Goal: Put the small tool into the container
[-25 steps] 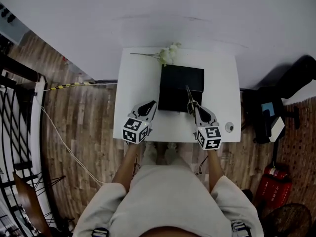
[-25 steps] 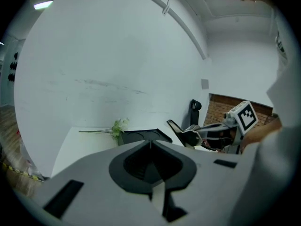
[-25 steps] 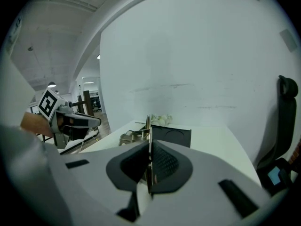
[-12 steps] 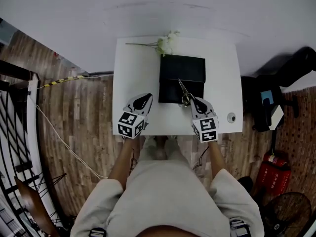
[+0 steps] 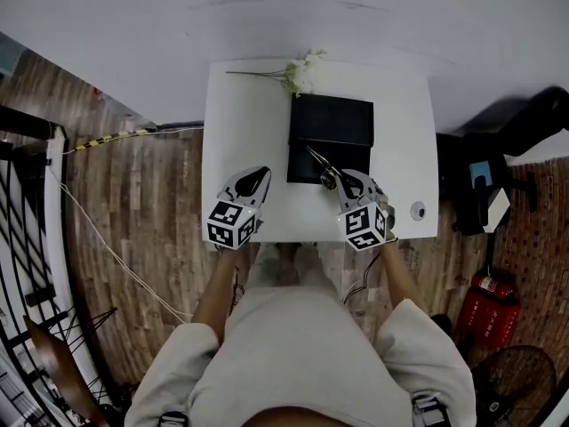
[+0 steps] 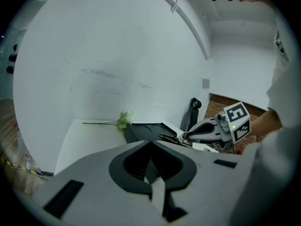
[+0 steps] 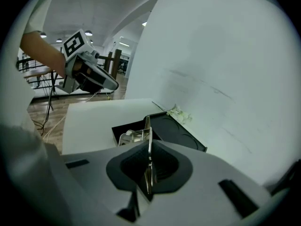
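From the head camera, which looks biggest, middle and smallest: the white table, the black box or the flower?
Biggest to smallest:
1. white table
2. black box
3. flower

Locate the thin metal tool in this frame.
In the head view, the thin metal tool is clamped in the right gripper, its tip over the near part of the black box on the white table.

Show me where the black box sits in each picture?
Head view: black box, mid-table, upper centre.
Left gripper view: centre, right of the flower.
Right gripper view: centre, just below the flower.
Shared landmark: the flower at the box's far edge.
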